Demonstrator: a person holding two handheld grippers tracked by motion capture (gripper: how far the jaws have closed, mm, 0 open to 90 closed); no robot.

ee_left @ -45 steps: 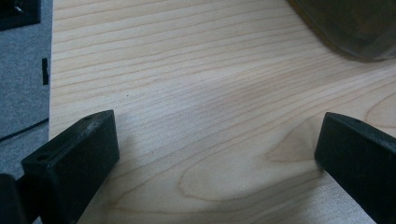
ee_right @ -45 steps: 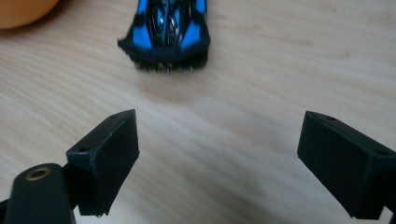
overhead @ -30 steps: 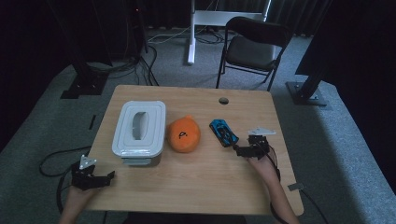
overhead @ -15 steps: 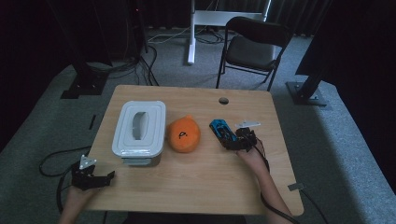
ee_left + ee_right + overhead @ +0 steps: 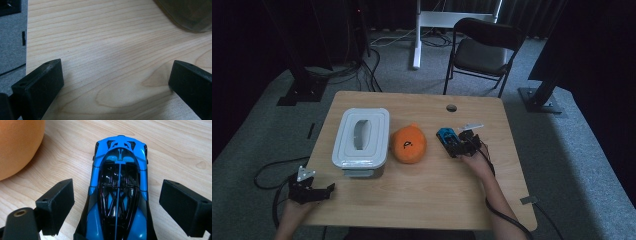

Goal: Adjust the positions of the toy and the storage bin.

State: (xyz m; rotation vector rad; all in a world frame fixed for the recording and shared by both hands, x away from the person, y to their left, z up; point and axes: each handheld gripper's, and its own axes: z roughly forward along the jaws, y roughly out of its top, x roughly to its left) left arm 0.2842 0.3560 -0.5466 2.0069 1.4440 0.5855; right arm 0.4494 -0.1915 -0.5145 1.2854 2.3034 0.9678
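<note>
The blue toy car's (image 5: 119,192) near end is cut off.

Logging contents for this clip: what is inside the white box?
Cannot tell. The white box has its lid on; the lid's recessed handle is all that shows on top, so the inside is covered.

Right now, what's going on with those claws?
Right claw open, straddling blue toy car, not clamped. Left claw open, idle at table edge. Orange plush beside car, clear.

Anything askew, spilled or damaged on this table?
Nothing stands out. The blue toy car sits upright between the open jaws of the right gripper, beside the orange plush. The white container has its lid on. The left gripper is open at the table's near edge.
</note>
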